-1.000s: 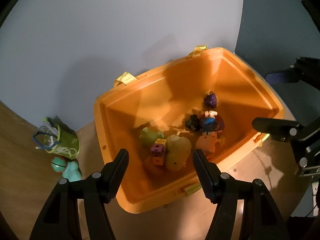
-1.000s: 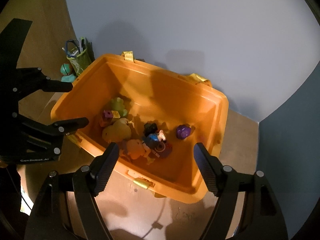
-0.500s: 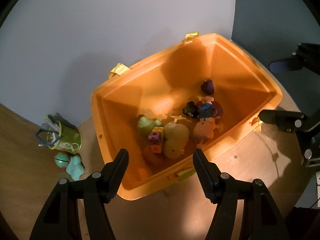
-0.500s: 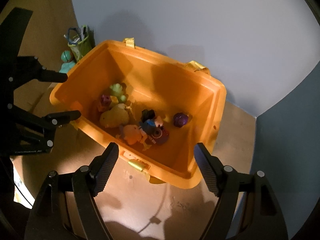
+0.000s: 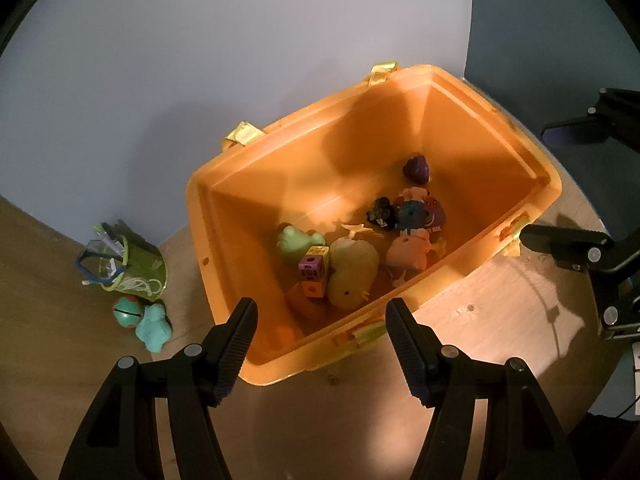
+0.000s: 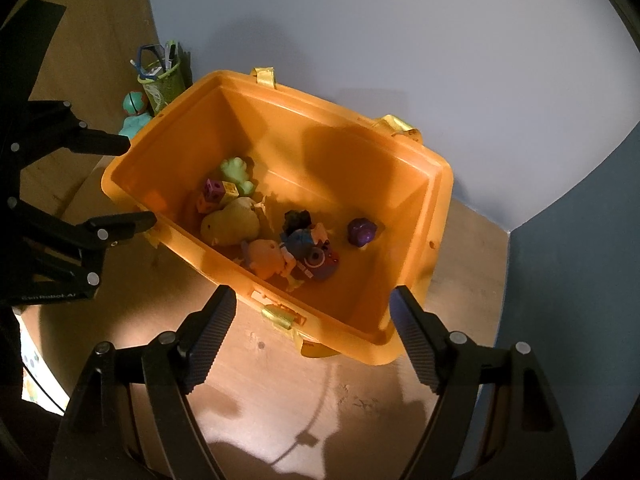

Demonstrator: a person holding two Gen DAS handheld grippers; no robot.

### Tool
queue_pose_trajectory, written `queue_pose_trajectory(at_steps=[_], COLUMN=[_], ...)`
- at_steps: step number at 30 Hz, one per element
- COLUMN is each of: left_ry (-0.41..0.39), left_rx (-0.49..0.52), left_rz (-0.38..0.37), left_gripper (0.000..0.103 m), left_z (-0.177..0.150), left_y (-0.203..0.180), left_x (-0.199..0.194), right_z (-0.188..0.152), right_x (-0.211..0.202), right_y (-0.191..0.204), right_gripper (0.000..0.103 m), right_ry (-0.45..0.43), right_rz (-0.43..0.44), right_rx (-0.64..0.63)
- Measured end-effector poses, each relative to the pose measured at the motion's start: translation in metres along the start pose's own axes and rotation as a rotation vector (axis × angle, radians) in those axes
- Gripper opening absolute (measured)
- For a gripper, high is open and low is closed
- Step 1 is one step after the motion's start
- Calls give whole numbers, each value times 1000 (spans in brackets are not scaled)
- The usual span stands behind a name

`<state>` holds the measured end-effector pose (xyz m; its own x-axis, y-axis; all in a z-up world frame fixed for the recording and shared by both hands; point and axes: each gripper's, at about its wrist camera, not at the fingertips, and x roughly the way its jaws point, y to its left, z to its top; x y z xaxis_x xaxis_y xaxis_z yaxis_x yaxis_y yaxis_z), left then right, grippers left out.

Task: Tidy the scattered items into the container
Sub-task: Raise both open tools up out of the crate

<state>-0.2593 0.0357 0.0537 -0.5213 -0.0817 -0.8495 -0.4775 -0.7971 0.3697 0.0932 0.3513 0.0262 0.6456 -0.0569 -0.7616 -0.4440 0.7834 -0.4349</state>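
An orange plastic bin [image 5: 248, 184] [image 6: 400, 176] stands on a round wooden table against the wall. Inside lie several small toys: a yellow duck [image 5: 352, 272] [image 6: 230, 224], a green frog [image 5: 294, 242] [image 6: 236, 172], colour cubes [image 5: 312, 270], a pink figure [image 5: 408, 256], a blue figure [image 6: 298, 240] and a purple toy [image 5: 416, 168] [image 6: 362, 232]. My left gripper [image 5: 320, 320] hovers open and empty above the bin's near left rim. My right gripper [image 6: 312, 312] hovers open and empty over the near right rim.
A green mesh pen cup [image 5: 136, 264] [image 6: 162, 80] stands left of the bin by the wall, with a teal figure [image 5: 154, 328] and a round green-red toy [image 5: 128, 312] beside it. The wooden tabletop [image 5: 500, 312] [image 6: 280, 392] lies in front of the bin.
Both cameras have pulled back a little, so the bin sits higher and smaller in both views. The right jaws stand slightly wider. The toys have not moved.
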Motion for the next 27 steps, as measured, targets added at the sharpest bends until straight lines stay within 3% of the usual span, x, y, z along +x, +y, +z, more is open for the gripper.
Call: queue_pose_trajectory(at_steps=[15,27], left_ry=[-34,-59], left_rx=[8,7], left_rz=[14,19], left_gripper=[63,63], left_z=[-12,-41], left_y=[-9,-26], left_x=[-28,-57], right_z=[-14,-44], right_x=[-30,-56], right_y=[11,32], right_gripper=[77,77], right_ry=[-45,-74], right_rz=[-15,-15], right_rx=[-21,-28])
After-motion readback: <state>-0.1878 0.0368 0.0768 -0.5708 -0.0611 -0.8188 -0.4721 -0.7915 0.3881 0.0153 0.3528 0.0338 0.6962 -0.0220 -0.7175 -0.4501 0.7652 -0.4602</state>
